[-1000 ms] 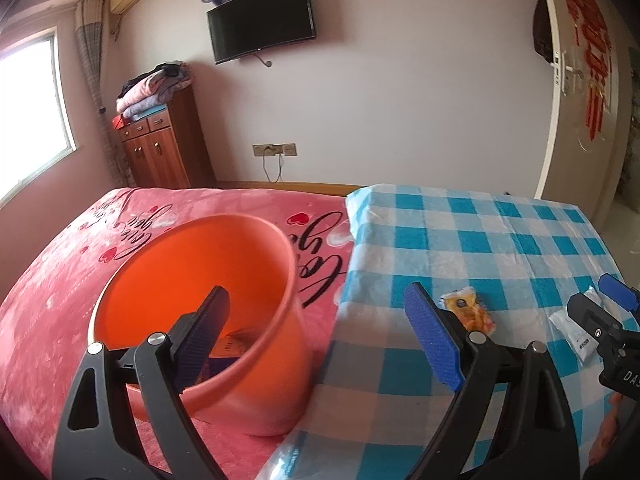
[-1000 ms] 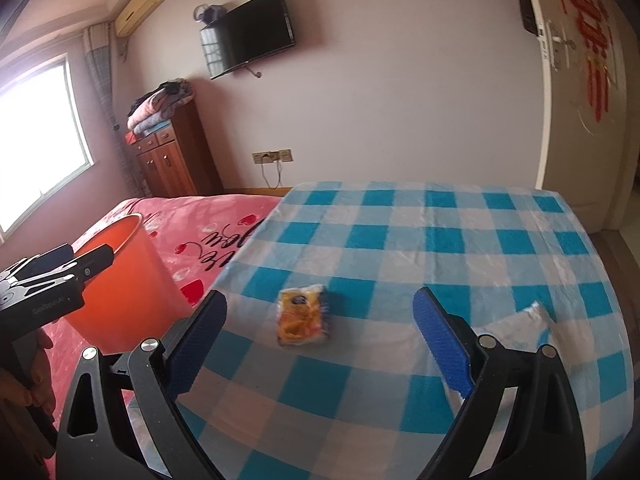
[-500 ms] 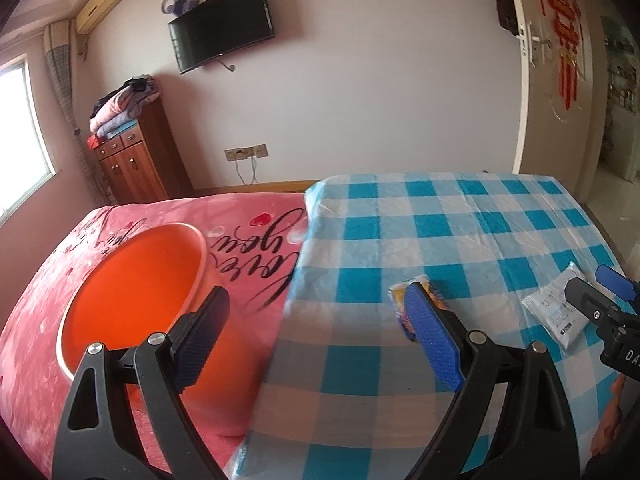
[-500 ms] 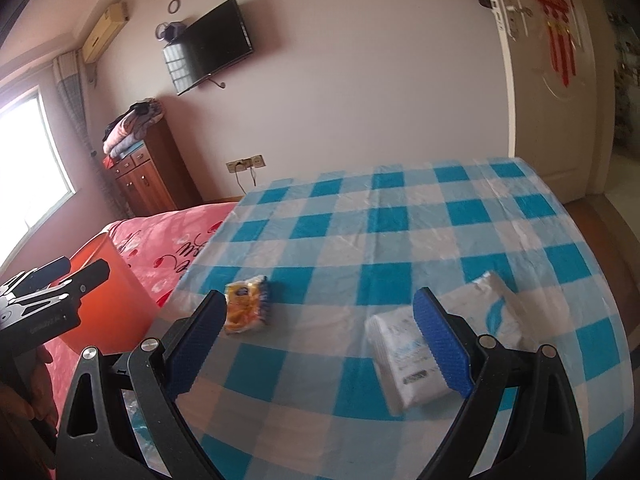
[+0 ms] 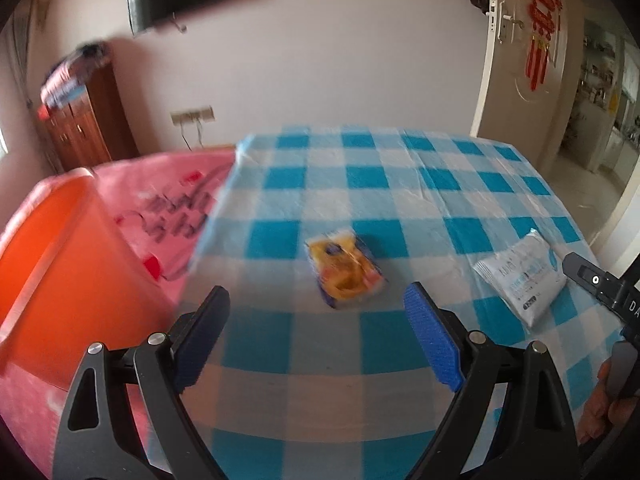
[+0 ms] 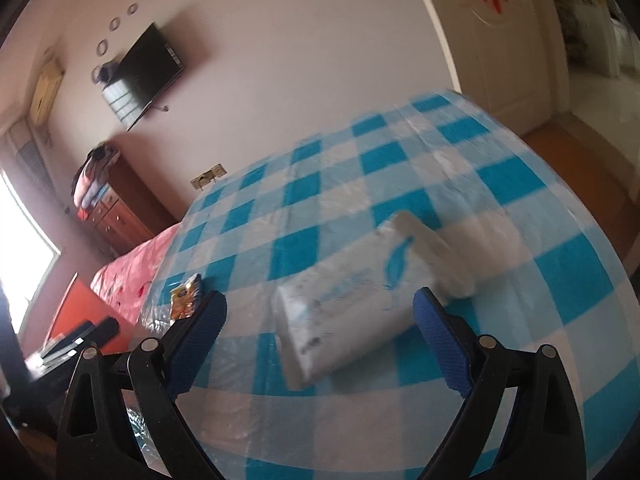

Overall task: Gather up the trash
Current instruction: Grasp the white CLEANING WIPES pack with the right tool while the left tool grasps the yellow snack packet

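Between the left claw's pads: the left gripper [image 5: 316, 340] stands wide with nothing held; its blue pads [image 5: 430, 344] hang over the checked cloth, short of the snack packet.
Left target: a yellow-and-blue snack packet [image 5: 346, 272] lies flat on the blue-and-white checked tablecloth [image 5: 400, 184], just ahead of the gap between the pads and apart from them.
Right claw: the right gripper [image 6: 320, 340] is also spread wide and empty; its pads straddle the near end of the white pouch without pressing on it, as far as the blur lets me tell.
Right target: a white plastic pouch [image 6: 356, 300] with blue print lies flat near the table's right edge, well apart from the snack packet [image 6: 185, 296].
Bin: an orange plastic bucket [image 5: 60, 264] stands on the pink bedspread [image 5: 168, 200] beside the table's left side.
Step in hand: my reading is the approach, each claw lining up on its own piece of trash; nothing is picked up yet.
Next move: each claw likely needs to drop lower so the pads bracket its item, then close; both items are thin and flat, so the pads may slide over them.
Writing: the pouch carries blue lettering too blurred to read; the bedspread has dark cursive script, unreadable here; part of "DA" shows on the other claw's body at the left view's right edge.
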Demonstrator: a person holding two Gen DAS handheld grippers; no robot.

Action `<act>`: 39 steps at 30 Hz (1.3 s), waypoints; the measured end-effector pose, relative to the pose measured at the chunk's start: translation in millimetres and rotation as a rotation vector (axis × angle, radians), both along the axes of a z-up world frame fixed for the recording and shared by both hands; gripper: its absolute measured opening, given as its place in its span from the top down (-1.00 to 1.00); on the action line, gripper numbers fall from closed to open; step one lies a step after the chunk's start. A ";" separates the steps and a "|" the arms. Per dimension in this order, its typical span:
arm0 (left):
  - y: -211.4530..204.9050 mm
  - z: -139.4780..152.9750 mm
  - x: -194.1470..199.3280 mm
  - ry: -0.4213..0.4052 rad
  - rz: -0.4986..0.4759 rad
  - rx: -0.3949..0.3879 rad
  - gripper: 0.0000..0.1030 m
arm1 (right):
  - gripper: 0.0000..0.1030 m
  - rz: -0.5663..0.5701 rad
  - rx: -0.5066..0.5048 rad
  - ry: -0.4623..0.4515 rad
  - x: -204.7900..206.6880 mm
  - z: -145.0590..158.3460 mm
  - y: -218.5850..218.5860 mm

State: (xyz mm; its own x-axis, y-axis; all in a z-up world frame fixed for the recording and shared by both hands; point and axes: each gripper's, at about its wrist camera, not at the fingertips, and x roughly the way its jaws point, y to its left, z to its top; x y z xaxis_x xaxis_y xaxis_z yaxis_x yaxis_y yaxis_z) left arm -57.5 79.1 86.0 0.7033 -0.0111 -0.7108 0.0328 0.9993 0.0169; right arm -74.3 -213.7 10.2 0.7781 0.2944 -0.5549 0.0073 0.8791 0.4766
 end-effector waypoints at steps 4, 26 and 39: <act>-0.8 -16.5 13.2 0.052 0.002 -0.082 -0.74 | -0.81 -0.012 0.046 0.041 3.8 -11.5 -14.4; -5.9 -64.8 78.5 0.128 0.025 -0.135 -0.71 | -0.81 0.039 -0.060 0.099 63.2 -18.1 5.9; -8.2 -66.9 84.0 0.087 0.038 -0.076 -0.22 | -0.82 0.147 -0.300 0.112 81.6 -25.1 57.4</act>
